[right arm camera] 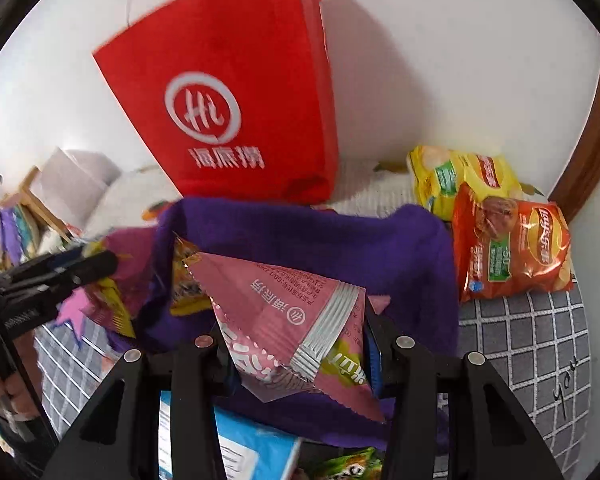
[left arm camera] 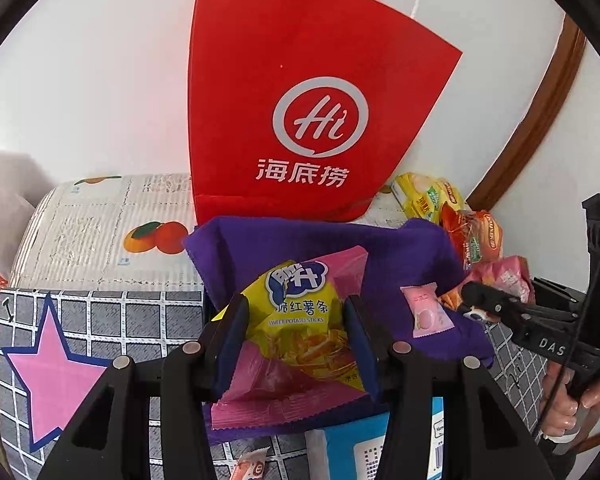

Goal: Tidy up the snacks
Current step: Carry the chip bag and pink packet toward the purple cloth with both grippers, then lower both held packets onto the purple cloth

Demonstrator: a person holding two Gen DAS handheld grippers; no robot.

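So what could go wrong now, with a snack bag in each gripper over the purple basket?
The left gripper pinches the sweet potato sticks bag only across its middle, so it might slip or get crushed. The right gripper holds a pink snack packet right beside it above the purple felt basket; the two grippers could bump. The soft basket wall may also fold when the snacks drop in.

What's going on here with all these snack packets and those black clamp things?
A person is sorting snacks with two hand-held grippers. The left gripper is clamped on a yellow and pink sweet potato sticks packet, and the right gripper grips a pink foil snack packet. Both are held over a purple felt basket. Behind stands a red paper bag, with yellow and orange crisp bags at the right.
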